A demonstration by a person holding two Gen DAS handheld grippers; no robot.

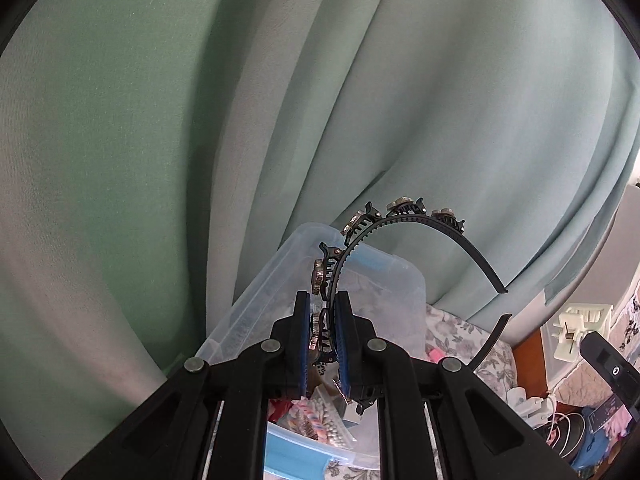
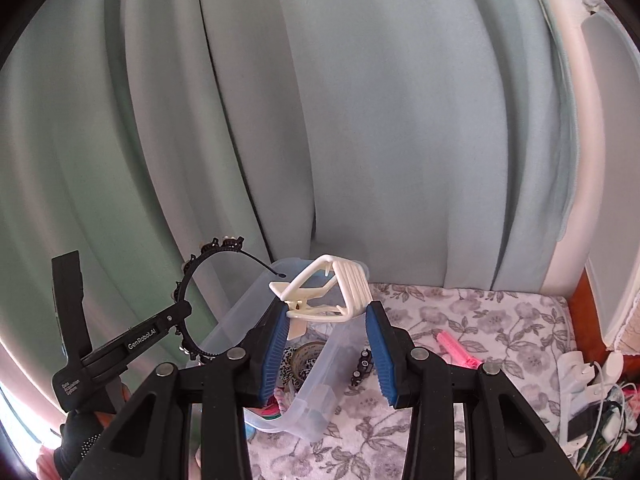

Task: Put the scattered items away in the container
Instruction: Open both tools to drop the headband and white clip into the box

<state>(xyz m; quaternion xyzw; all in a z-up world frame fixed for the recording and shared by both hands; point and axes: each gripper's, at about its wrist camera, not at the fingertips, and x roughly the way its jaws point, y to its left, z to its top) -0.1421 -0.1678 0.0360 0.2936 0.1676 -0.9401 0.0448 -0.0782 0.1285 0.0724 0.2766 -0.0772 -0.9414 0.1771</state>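
Both grippers hang over the clear plastic container for dropping: left gripper jaws clamp a black headband, right gripper jaws, part-open, hold a white claw clip.

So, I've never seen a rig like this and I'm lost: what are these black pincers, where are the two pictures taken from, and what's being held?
A person holds two hand-held grippers, each with a camera looking along its fingers. The left gripper pinches a black headband set with small clips. The right gripper holds a white claw hair clip. Both hang over a clear plastic container on a flowered cloth, where a pink item lies loose.
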